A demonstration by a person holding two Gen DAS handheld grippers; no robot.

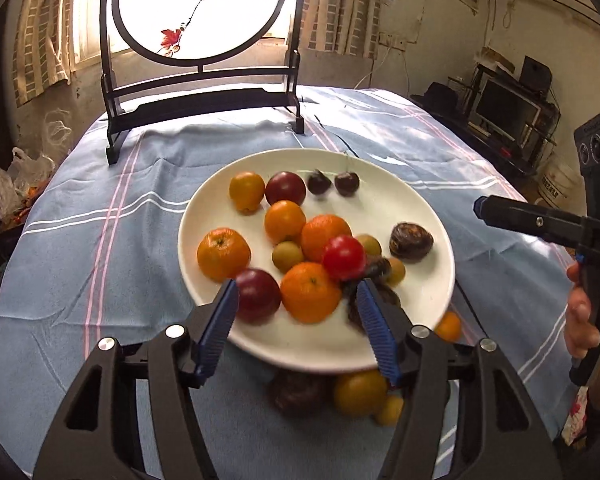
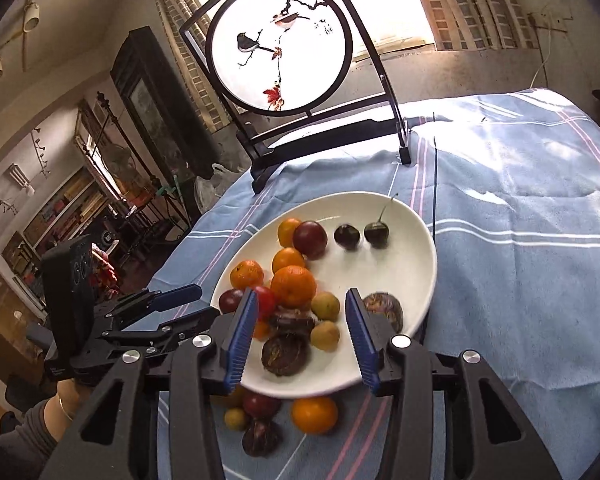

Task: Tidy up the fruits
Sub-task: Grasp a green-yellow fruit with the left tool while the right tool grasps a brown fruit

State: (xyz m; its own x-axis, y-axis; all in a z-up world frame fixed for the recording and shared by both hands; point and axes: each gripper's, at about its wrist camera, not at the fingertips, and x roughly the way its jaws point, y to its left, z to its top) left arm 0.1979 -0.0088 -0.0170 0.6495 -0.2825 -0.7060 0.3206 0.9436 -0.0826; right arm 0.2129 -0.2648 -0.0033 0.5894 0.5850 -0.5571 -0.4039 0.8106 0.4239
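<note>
Above the plate (image 1: 420, 300) of fruit, left gripper (image 1: 298, 320) and right gripper (image 2: 302, 338) hover, jaws partly open, holding nothing

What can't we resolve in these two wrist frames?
- Fruit on the cloth below the plate: left wrist view, partly covered by the plate rim and the left gripper, blurred.
- Dark fruit mid-plate: kind unclear in either view.
- Left gripper's body: right wrist view, only its side shows.
</note>
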